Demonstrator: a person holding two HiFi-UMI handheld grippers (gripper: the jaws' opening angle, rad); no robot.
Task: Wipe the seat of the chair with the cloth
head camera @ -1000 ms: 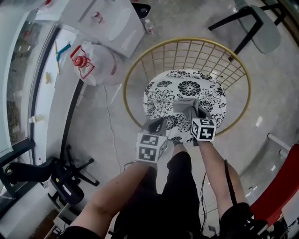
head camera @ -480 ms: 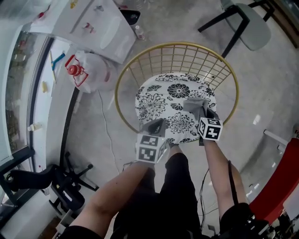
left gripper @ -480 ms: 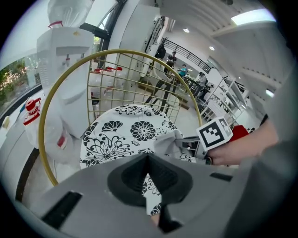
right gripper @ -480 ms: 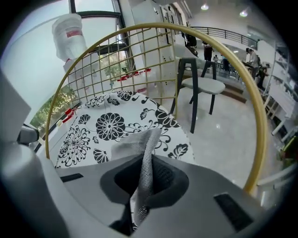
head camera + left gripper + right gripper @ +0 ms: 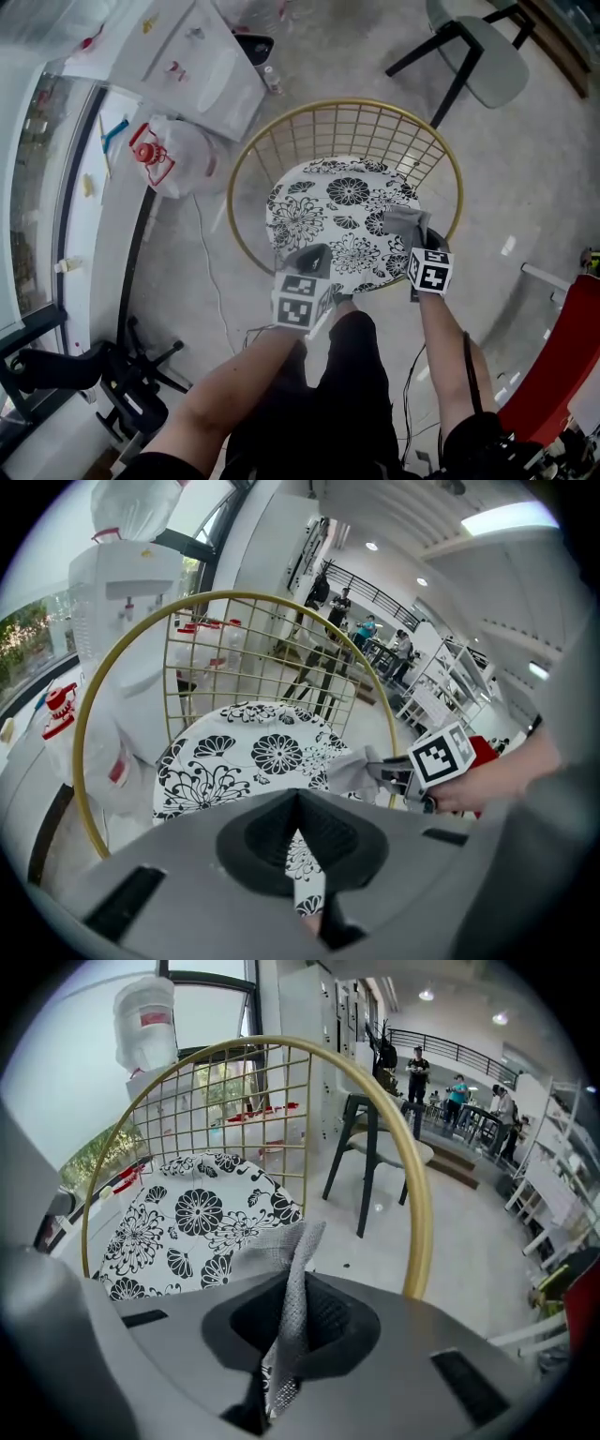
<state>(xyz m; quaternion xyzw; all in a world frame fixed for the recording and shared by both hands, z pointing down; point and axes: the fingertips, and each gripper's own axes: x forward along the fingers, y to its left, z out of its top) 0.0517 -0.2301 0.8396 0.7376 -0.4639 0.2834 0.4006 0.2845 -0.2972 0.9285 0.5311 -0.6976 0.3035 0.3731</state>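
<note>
While the right gripper (image 5: 419,246), at the end of an outstretched forearm, pinches the grey cloth (image 5: 403,223) at the right edge of the floral seat (image 5: 323,202), the left gripper (image 5: 309,261) hangs over the seat's front edge with its jaws together, holding nothing. A gold wire back (image 5: 356,117) curves around the seat. A grey chair (image 5: 487,56) stands beyond it.

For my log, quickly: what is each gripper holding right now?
Left gripper: jaws closed, holding nothing.
Right gripper: jaws closed on the cloth.
</note>
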